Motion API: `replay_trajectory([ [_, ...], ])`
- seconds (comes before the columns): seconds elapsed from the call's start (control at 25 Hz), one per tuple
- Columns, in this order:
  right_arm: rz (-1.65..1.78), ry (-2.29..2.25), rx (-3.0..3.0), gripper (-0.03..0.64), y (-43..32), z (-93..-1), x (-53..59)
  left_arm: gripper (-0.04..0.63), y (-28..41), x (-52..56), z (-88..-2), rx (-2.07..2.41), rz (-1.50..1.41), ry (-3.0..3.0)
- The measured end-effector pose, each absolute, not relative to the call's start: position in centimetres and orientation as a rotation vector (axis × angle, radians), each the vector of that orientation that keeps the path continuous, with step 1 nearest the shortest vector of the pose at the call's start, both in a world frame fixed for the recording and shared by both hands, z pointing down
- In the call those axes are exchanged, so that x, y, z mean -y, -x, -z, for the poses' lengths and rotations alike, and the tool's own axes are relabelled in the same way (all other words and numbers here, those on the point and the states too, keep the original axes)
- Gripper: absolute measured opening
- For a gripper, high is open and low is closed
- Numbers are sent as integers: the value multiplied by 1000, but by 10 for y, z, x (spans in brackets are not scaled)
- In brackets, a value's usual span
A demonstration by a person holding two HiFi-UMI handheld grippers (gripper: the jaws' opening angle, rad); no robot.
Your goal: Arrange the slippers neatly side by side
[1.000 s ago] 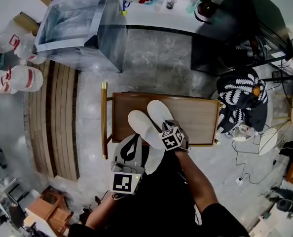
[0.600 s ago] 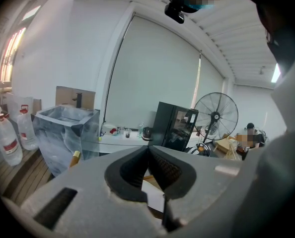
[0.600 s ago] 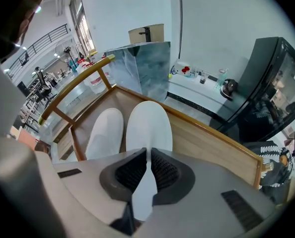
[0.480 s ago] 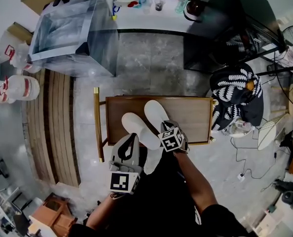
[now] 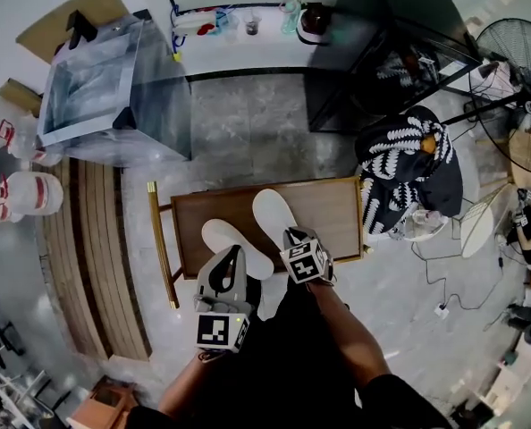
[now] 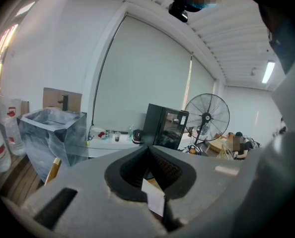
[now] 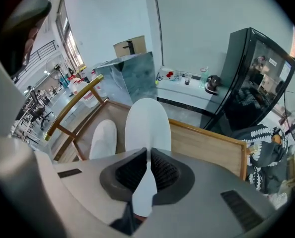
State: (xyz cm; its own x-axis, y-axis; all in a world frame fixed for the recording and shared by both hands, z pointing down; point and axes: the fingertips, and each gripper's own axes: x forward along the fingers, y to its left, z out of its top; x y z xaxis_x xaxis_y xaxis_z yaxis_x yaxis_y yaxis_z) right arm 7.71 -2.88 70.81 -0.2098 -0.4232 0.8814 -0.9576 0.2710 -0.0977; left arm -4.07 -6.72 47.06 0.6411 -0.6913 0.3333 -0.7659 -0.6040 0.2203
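Two hand-held grippers work at the near edge of the bench (image 7: 207,145), one at each slipper's heel end. The right hand-held gripper (image 7: 147,155) is pinching the heel of the right slipper (image 7: 147,125). Its jaws have just been closing, and the white sole shows squeezed thin between the pads. The left hand-held gripper (image 6: 147,155) has its pads pressed together at the tips. A small white flap shows lower in the gap, and I cannot tell whether it belongs to a slipper.

From the right hand-held gripper, the right slipper runs straight away along the pointing line, toe toward the bench's far edge. The left slipper (image 7: 104,138) lies just beside it on the left, flat on the wood, with a narrow strip of bench showing between them. Its toe stops short of the right one's, and in the head view its long axis slants further left, so the toes splay. My judgement is that the coming move turns on this: swing the held slipper's axis to match and level the toes. The left hand-held gripper is the nearer one to the left slipper.

Both heels are hidden behind the gripper bodies. Whether the right slipper's toe rests on the bench or hangs just clear is hard to make out.
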Motion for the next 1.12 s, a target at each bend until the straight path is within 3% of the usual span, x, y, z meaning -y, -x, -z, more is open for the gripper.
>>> replay_trajectory([
  [1.12,-1296,-1642,1571,28,-216,-725,-34,17,-81,37,-474,905,-404,-2641],
])
